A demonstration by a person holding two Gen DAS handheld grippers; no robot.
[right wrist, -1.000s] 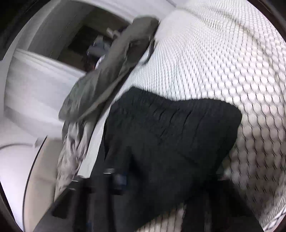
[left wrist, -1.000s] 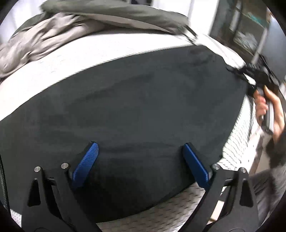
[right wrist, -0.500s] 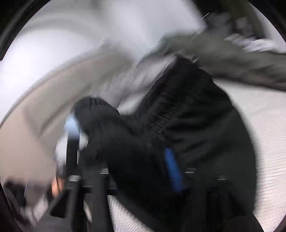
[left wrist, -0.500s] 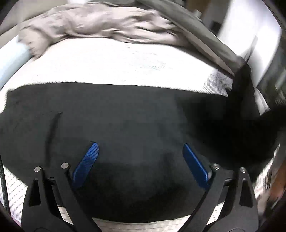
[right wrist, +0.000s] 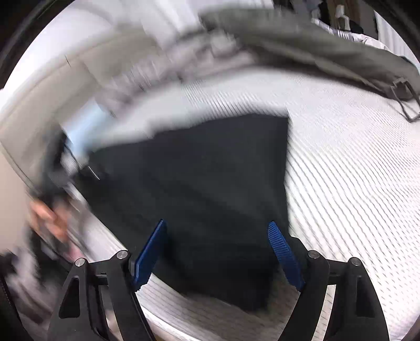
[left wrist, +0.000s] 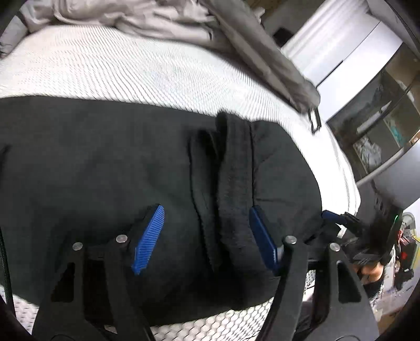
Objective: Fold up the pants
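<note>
The black fabric pants (left wrist: 110,168) lie spread flat on the white honeycomb-textured mattress (left wrist: 131,70), with the waistband end (left wrist: 236,183) turned over onto the legs to form a first fold; the flat bed surface supports creasing. The left gripper (left wrist: 204,238) hovers just above the folded edge, jaws wide open and holding nothing, probably positioned to press or regrip the ridge. The right gripper (right wrist: 220,257) hangs over the near corner of the pants (right wrist: 204,188), jaws likewise spread wide and empty. Motion blur obscures the left side of the right wrist view. A crumpled grey garment (left wrist: 162,21) lies along the far mattress edge, well apart.
</note>
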